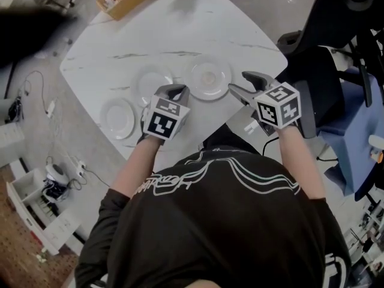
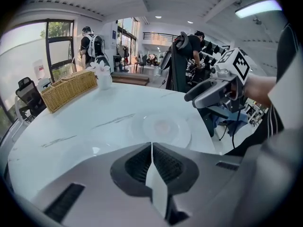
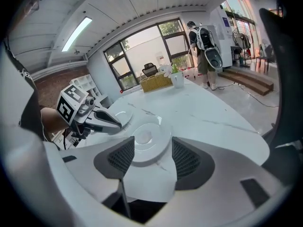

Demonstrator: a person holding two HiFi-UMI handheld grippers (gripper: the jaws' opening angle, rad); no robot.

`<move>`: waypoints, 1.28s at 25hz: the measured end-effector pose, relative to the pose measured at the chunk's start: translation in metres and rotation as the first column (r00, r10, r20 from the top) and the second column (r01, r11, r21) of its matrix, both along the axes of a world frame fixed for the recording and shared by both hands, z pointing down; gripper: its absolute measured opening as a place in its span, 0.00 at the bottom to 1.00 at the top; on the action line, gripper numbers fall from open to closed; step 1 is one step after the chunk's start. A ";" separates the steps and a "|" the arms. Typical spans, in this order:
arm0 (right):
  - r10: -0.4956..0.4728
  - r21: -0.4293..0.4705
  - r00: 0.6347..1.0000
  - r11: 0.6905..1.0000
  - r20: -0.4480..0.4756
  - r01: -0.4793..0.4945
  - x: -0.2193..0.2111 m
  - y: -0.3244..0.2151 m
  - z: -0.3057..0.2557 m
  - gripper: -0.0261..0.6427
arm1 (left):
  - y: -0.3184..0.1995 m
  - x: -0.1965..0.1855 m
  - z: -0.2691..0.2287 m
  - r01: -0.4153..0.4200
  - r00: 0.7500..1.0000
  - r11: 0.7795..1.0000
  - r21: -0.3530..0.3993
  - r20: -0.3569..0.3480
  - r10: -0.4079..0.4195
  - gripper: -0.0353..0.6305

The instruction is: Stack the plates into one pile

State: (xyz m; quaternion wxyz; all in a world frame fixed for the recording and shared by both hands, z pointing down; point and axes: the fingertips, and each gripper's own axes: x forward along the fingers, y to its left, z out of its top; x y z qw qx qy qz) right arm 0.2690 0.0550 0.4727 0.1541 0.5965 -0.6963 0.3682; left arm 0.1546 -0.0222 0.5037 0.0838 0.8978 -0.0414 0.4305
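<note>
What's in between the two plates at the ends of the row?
A third plate sits between the left plate and the right plate. The head view shows it.

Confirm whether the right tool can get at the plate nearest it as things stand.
Probably yes. The right tool is open and points at the rightmost plate, with nothing between them. The left tool, shut, sits by the middle plate, clear of the path.

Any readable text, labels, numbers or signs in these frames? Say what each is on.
No text reads clearly.
shirt: white script-like print across the back, not legible.
left gripper, right gripper: square black-and-white marker patterns only, no letters or digits.
</note>
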 end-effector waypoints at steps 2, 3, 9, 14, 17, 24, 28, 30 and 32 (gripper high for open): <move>-0.006 -0.007 1.000 1.000 0.004 0.006 0.000 -0.002 0.005 0.42 | 0.000 0.002 0.006 -0.007 1.000 1.000 -0.006 0.016 0.007 0.10; -0.008 -0.009 1.000 1.000 0.007 0.008 0.000 -0.003 0.006 0.42 | 0.000 0.002 0.008 -0.012 1.000 1.000 -0.010 0.022 0.012 0.10; -0.010 -0.022 1.000 1.000 0.018 0.011 -0.002 -0.005 0.013 0.42 | 0.002 0.002 0.018 -0.033 0.998 0.999 -0.018 0.060 0.035 0.10; -0.007 -0.025 1.000 1.000 0.028 0.008 0.001 -0.006 0.015 0.42 | 0.001 0.003 0.021 -0.035 0.997 0.999 -0.029 0.073 0.037 0.10; -0.013 -0.029 0.999 0.999 0.033 0.014 -0.001 -0.006 0.016 0.42 | 0.002 0.003 0.022 -0.033 0.996 0.999 -0.031 0.078 0.035 0.10; -0.007 -0.043 0.999 0.999 0.046 0.009 -0.004 -0.008 0.021 0.42 | 0.005 0.001 0.030 -0.043 0.993 0.999 -0.034 0.108 0.046 0.10; -0.011 -0.057 0.997 0.998 0.070 0.015 -0.008 -0.009 0.027 0.42 | 0.004 0.001 0.031 -0.041 0.992 0.999 -0.025 0.117 0.044 0.10; -0.014 -0.061 0.996 0.998 0.083 0.019 -0.011 -0.011 0.029 0.42 | 0.004 0.001 0.032 -0.042 0.992 0.999 -0.022 0.121 0.044 0.10; -0.010 -0.060 0.995 0.998 0.104 0.017 -0.013 -0.013 0.030 0.42 | 0.003 0.001 0.032 -0.045 0.991 0.999 -0.019 0.122 0.047 0.10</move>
